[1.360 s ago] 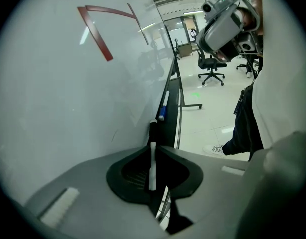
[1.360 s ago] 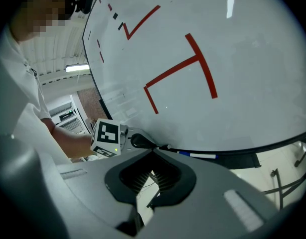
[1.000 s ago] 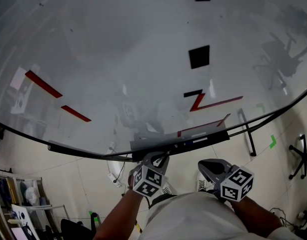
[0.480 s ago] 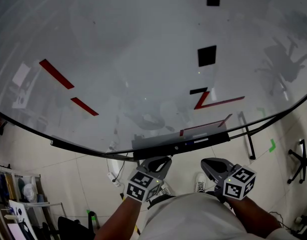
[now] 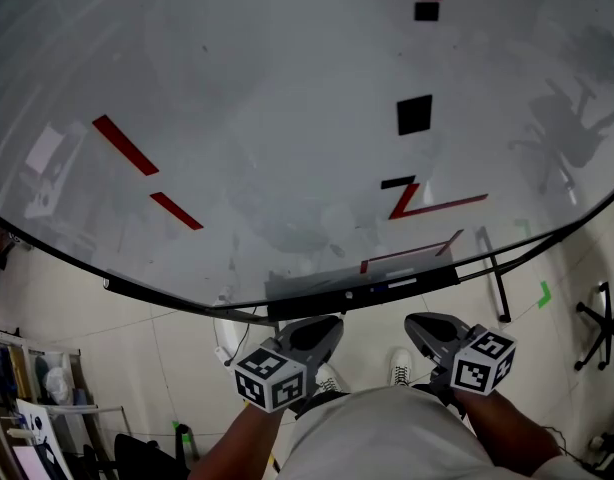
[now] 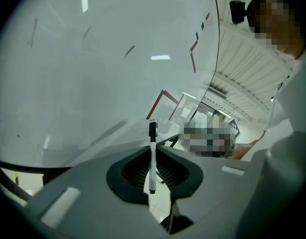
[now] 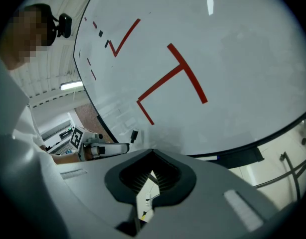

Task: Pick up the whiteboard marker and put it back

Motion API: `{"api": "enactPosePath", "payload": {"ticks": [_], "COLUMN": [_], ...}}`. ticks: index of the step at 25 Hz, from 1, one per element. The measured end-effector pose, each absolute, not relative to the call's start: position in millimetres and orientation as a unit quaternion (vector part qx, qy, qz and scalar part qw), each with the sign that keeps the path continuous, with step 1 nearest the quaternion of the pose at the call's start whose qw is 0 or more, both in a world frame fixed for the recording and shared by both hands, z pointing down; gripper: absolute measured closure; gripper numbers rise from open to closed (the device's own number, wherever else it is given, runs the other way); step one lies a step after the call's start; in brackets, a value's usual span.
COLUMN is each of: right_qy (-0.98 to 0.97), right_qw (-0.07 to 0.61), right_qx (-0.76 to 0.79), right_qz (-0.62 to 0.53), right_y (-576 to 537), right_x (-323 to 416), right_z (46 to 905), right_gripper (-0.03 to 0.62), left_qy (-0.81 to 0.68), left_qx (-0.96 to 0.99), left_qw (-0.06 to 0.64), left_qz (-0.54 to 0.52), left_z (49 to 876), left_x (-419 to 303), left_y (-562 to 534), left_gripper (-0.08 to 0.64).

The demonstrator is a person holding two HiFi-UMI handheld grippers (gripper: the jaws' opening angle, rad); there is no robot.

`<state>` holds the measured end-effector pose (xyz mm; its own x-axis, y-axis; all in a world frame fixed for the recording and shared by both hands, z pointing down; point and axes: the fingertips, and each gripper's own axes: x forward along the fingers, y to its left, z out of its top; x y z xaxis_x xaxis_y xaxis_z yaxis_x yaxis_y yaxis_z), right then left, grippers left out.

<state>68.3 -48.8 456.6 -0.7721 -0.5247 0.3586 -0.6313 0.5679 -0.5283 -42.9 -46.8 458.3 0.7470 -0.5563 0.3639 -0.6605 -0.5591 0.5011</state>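
Item: whiteboard marker [image 6: 152, 166], slim white barrel with a black cap [image 6: 152, 129] at the far end.
Hold: pinched between the closed jaws of the left gripper [image 6: 153, 148], barrel caught along most of its length, capped end poking out past the jaw tips.
Pose: in line with the jaws, upright in the left gripper view, cap toward the whiteboard [image 6: 93, 59].
Place: in the air, clear of the tray [image 5: 362, 293], the dark ledge along the board's bottom edge.
Right gripper view: only the black capped end showing, tilted, close to the board surface; contact not clear.
Head view: too small to make out.
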Motion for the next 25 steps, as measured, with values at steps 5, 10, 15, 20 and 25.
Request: {"api": "enactPosePath", "payload": {"ticks": [5, 10, 15, 20, 25], "right_qy": [-0.884, -0.889, -0.887, -0.888, -0.889], "right_qw": [0.051, 0.036, 0.037, 0.035, 0.038], "right_qx": [0.333, 0.328, 0.329, 0.327, 0.325], "right_qz": [0.325, 0.316, 0.321, 0.321, 0.322], "right_y": [-52, -51, -51, -50, -49], "right_x": [69, 66, 66, 66, 65], "right_z": [438, 427, 431, 428, 429], "right_gripper": [0.591, 0.591, 0.591, 0.591, 0.591], "left_qy": [-0.344, -0.337, -0.331, -0.313, -0.314], "left_qx": [0.880, 0.876, 0.864, 0.852, 0.858], "left_qw": [0.321, 0.346, 0.379, 0.413, 0.402], "left_qz": [0.061, 0.015, -0.029, -0.076, -0.057], "left_z": [445, 432, 423, 411, 409], "left_x": [-41, -42, -50, -53, -54], "left_y": [-41, -35, -30, -26, -19], "left_gripper": [0.506, 0.506, 0.506, 0.506, 0.506]}}
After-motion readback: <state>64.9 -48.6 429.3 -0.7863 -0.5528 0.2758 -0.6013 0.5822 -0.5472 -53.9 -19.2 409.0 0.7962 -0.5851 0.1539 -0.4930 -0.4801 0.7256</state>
